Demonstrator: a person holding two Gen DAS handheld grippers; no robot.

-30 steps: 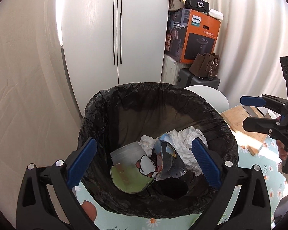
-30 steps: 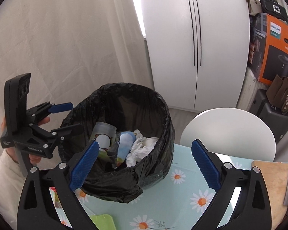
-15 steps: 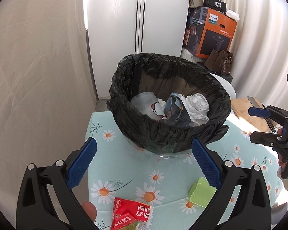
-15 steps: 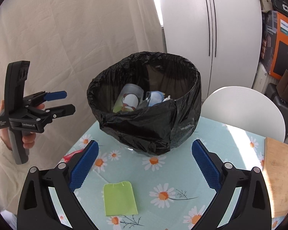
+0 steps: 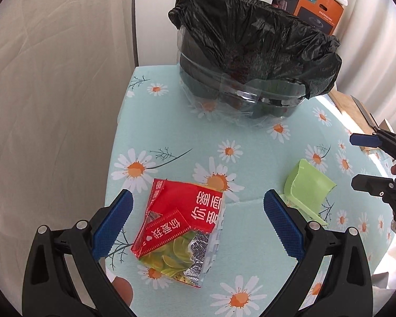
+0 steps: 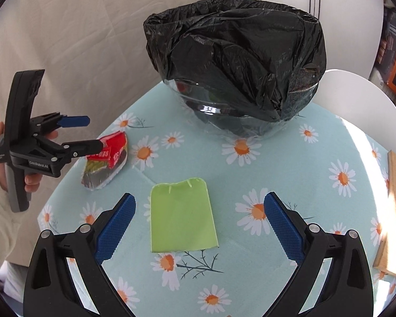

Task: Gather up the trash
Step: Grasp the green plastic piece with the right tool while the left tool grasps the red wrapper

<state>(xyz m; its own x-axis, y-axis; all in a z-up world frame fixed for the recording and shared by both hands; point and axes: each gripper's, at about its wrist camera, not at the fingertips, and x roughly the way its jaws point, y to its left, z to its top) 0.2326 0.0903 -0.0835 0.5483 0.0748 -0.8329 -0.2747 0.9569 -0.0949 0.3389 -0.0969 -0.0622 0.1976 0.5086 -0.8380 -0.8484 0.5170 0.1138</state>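
On the daisy tablecloth, far side, bin lined with black bag; nearer, torn red wrapper lying between wide-open, empty left gripper; green scrap lying flat between wide-open, empty right gripper.

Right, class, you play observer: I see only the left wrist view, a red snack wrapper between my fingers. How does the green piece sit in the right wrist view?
Observer: The green plastic piece shows as a rectangle, framed between the fingers of the open right gripper.
Operator: Is the left gripper touching the red snack wrapper?
Observer: It is open; its lower finger overlaps the wrapper, contact unclear.
Operator: What's behind the black-bagged bin?
Observer: A white round seat.
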